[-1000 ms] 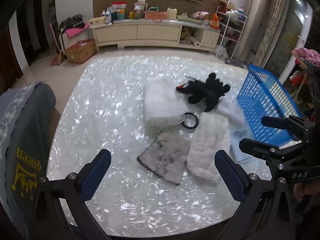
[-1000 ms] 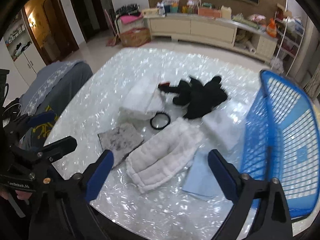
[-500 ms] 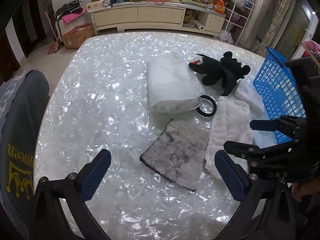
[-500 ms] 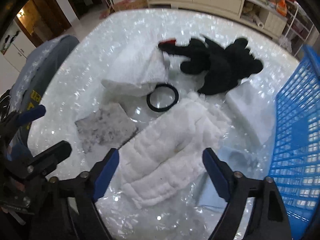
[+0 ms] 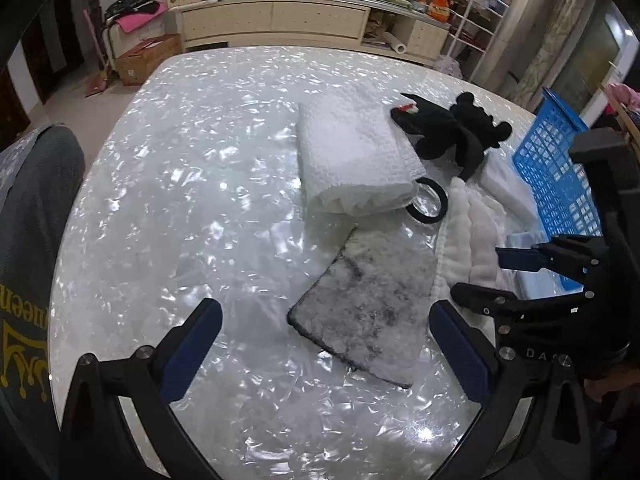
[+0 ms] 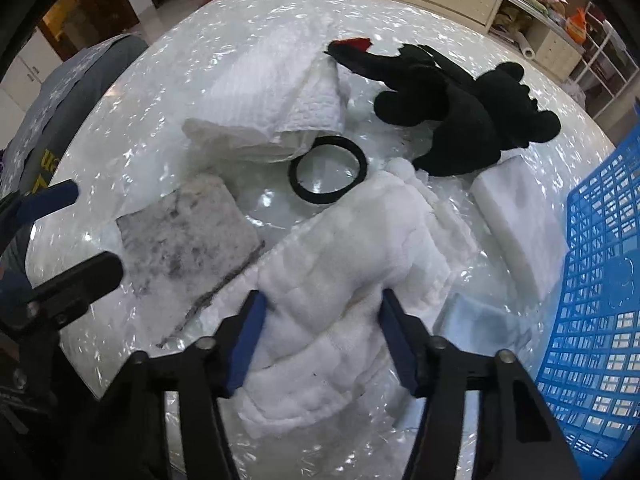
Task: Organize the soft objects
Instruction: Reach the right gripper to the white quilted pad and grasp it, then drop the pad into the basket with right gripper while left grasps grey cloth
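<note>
The left gripper is held wide open above a shiny white table. Nothing is held between its blue pads. A gray cloth is seen just past them. A folded white towel is laid further back, with a black ring touching it. A black plush toy is seen behind. A fluffy white cloth and a blue basket are at the right, where the right gripper is seen.

We note both grippers are black frames with dark-blue pads on the fingers. Left gripper: silver screws at the finger joints. Right gripper: same screws; in the left wrist view its body carries pale "DAS" lettering.
</note>
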`<state>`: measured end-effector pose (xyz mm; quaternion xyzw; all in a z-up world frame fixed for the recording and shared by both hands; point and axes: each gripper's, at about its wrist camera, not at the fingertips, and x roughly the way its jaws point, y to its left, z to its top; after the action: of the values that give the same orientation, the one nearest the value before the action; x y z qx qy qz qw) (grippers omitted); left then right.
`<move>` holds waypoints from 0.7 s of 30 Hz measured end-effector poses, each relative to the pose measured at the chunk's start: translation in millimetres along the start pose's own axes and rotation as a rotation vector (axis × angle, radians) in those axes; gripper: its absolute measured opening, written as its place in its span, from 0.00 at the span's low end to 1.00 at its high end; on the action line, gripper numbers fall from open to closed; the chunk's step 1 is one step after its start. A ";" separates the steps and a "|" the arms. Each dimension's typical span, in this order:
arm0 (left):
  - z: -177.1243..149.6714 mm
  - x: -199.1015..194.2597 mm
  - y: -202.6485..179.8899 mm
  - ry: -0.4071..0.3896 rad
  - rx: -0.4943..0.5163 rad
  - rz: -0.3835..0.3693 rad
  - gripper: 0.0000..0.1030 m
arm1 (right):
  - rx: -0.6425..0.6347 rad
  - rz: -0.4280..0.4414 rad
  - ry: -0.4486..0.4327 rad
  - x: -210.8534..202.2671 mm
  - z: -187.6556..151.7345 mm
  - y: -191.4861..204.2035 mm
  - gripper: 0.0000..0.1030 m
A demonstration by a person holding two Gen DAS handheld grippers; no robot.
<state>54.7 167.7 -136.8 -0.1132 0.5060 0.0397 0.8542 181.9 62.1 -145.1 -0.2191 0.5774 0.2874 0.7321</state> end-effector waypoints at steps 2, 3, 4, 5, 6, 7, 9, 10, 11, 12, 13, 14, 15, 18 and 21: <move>-0.4 3.7 -1.9 0.006 0.022 0.004 1.00 | -0.013 0.006 -0.004 -2.7 -3.1 3.1 0.34; -0.9 4.7 -2.2 0.008 0.027 0.013 1.00 | -0.019 0.010 -0.006 -3.1 -4.1 5.1 0.29; -1.7 6.3 -1.4 0.011 0.025 0.018 1.00 | -0.023 0.017 -0.009 -2.7 -4.7 7.6 0.25; -1.5 7.9 -1.6 0.011 0.023 0.012 1.00 | -0.024 0.024 -0.010 -2.6 -5.6 8.3 0.25; -1.6 8.3 -1.0 0.012 0.023 0.006 1.00 | -0.023 0.032 -0.012 -3.3 -6.7 8.3 0.23; -2.0 8.4 -0.3 0.015 0.022 0.001 1.00 | -0.019 0.038 -0.014 -5.1 -8.7 7.4 0.23; -2.4 7.5 0.1 0.014 0.021 -0.004 1.00 | -0.011 0.047 -0.016 -9.0 -7.2 2.5 0.23; -2.4 6.9 -0.3 0.012 0.021 -0.006 1.00 | -0.006 0.055 -0.016 -11.3 -8.8 1.3 0.23; -2.5 5.4 -1.3 0.008 0.022 -0.012 1.00 | -0.004 0.058 -0.017 -13.8 -10.4 -0.5 0.23; -2.7 4.1 -1.9 0.004 0.024 -0.015 1.00 | -0.001 0.055 -0.022 -17.8 -12.1 -1.9 0.23; -3.0 2.4 -2.6 -0.001 0.027 -0.020 1.00 | 0.002 0.051 -0.028 -23.0 -13.5 -3.5 0.23; -3.4 1.1 -3.4 -0.003 0.031 -0.022 1.00 | 0.007 0.052 -0.030 -32.3 -18.3 -12.6 0.23; -4.1 0.0 -5.3 -0.006 0.039 -0.023 1.00 | 0.014 0.057 -0.034 -37.3 -19.9 -15.4 0.23; -6.1 0.7 -12.3 0.006 0.064 -0.015 1.00 | 0.027 0.060 -0.052 -49.6 -17.0 -20.0 0.23; -8.1 6.2 -16.7 0.027 0.077 -0.011 1.00 | 0.039 0.070 -0.075 -69.2 -19.0 -28.2 0.23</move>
<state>53.8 149.3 -143.4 -0.0834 0.5180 0.0142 0.8512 175.6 17.2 -82.7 -0.1735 0.5622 0.3096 0.7470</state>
